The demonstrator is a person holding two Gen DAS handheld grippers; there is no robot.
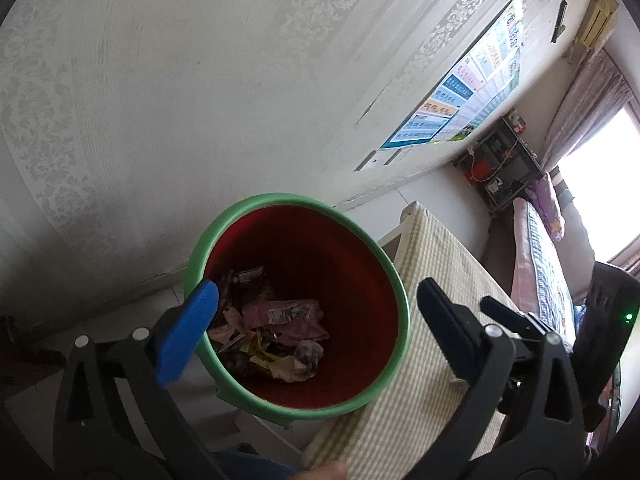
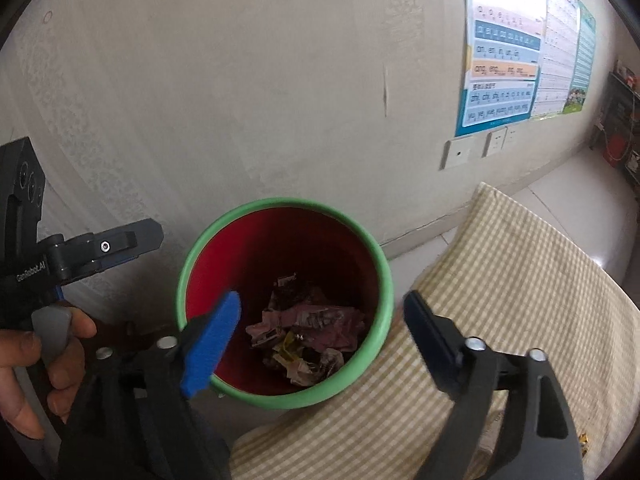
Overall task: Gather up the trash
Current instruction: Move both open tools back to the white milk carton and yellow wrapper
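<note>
A trash bin with a green rim (image 1: pixel 256 204) and red inside stands by the wall; it also shows in the right wrist view (image 2: pixel 280 202). Crumpled paper and wrappers (image 1: pixel 280 320) lie at its bottom, seen also in the right wrist view (image 2: pixel 308 336). My left gripper (image 1: pixel 316 328) is open and empty above the bin's mouth. My right gripper (image 2: pixel 320 332) is open and empty above the bin too. The left gripper's body (image 2: pixel 80 248) and the hand holding it show at the left of the right wrist view.
A table with a yellow checked cloth (image 1: pixel 436 280) sits right of the bin, also in the right wrist view (image 2: pixel 500 272). A patterned wall (image 1: pixel 200 80) with posters (image 2: pixel 508 48) stands behind. A bed (image 1: pixel 540 256) and shelf (image 1: pixel 500 168) lie far right.
</note>
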